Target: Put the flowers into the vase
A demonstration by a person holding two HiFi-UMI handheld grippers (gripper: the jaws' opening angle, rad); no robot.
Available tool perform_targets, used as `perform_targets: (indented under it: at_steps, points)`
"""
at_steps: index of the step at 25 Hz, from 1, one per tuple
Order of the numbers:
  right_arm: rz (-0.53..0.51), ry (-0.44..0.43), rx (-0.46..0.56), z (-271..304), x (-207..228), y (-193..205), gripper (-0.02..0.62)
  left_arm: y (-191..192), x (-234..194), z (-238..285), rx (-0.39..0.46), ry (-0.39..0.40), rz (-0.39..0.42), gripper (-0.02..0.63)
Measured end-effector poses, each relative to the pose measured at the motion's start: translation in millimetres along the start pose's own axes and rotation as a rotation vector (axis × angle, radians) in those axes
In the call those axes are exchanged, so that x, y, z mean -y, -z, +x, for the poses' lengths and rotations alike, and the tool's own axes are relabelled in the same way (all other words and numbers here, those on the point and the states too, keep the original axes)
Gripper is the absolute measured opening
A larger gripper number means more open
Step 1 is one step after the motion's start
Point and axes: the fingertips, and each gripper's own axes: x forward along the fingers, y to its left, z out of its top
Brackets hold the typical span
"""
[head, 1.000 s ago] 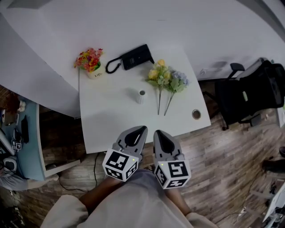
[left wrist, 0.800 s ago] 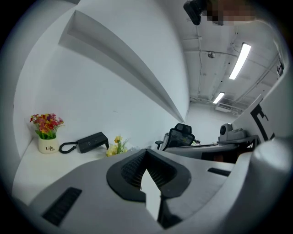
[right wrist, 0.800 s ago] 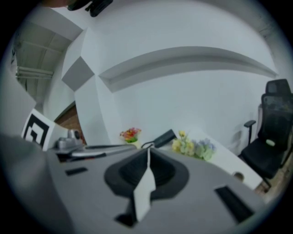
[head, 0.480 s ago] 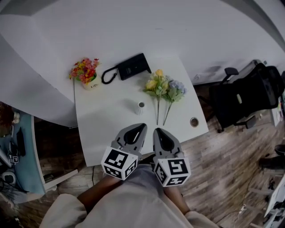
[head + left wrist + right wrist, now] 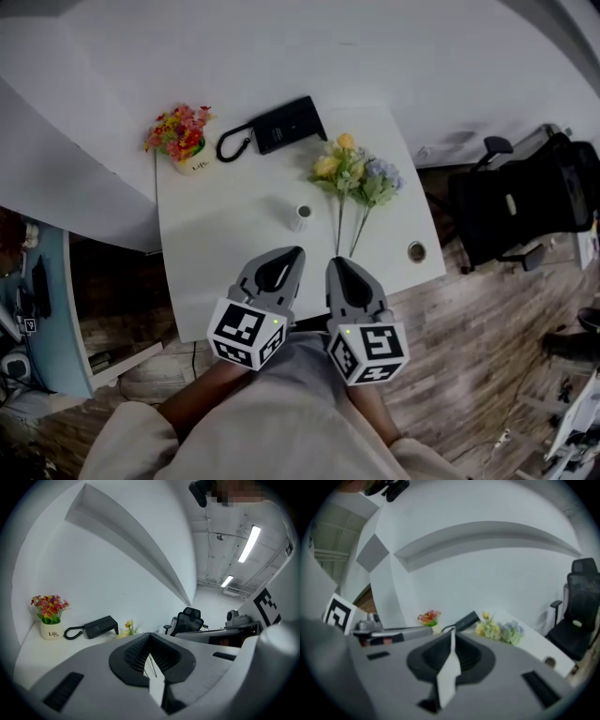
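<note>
Both grippers are closed and empty, side by side over the near edge of the white rectangular worktop [image 5: 211, 258]. The left gripper [image 5: 294, 253] has its jaws pressed together with nothing between them in its own view. The right gripper [image 5: 336, 263] is the same: jaws together, nothing held. We judge the task not started, as no flower is picked.

Just past the right gripper, the thin green stems [image 5: 338, 234] end close to the near edge. A round grey grommet [image 5: 416, 251] sits toward the near right corner, well clear of them.

The two artificial flowers [image 5: 356, 176], one with yellow heads and one with pale blue, lie flat on the worktop, right of centre. Their long axis runs near to far, with the stem ends toward us and the heads toward the far edge. The right stem slants a little.

The small white cylindrical vase [image 5: 298, 217] stands upright with its mouth up, mid-worktop. It is just left of the stems without touching them, and straight ahead of the left gripper.

Key relation: the stem ends lie almost dead ahead of the right gripper, so we take that as the nearer hand for the pick. It must open first. The left gripper lines up with the vase and could steady it. The vase looks small and light, so we see a tip risk when a stem goes in.

Far edge: a black desk telephone with coiled cord [image 5: 281, 125]. Far left corner: a white pot of red-and-yellow flowers [image 5: 180, 141]. A black office chair [image 5: 520, 202] stands off the right edge.
</note>
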Motion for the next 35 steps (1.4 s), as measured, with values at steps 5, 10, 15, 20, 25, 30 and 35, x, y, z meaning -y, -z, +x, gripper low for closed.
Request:
perform_targets:
  at_steps: [5, 10, 15, 20, 25, 30, 35]
  points:
    - [0.011, -0.016, -0.015, 14.2, 9.8, -0.3, 0.025, -4.8, -12.7, 9.4, 0.000, -0.022, 0.006, 0.025]
    - [0.035, -0.025, -0.038, 28.1, 20.7, 2.8, 0.025, 0.0, -14.8, 23.5, -0.027, -0.015, -0.005, 0.025]
    - [0.048, -0.028, -0.064, 39.8, 35.7, 2.5, 0.025, 4.1, -12.7, 43.2, -0.060, -0.005, -0.015, 0.025]
    - [0.060, -0.017, -0.093, 50.7, 57.3, 6.0, 0.025, 17.5, -0.2, 68.2, -0.113, 0.017, -0.033, 0.025]
    - [0.087, 0.028, -0.118, 53.6, 84.1, 11.0, 0.025, 39.2, 17.5, 97.0, -0.191, 0.023, -0.014, 0.025]
    - [0.114, 0.068, -0.118, 52.0, 111.7, 10.7, 0.025, 59.7, 4.9, 137.7, -0.206, -0.093, -0.171, 0.025]
    - [0.146, 0.109, -0.134, 49.2, 140.2, 18.9, 0.025, 85.1, -9.5, 172.7, -0.268, -0.229, -0.194, 0.026]
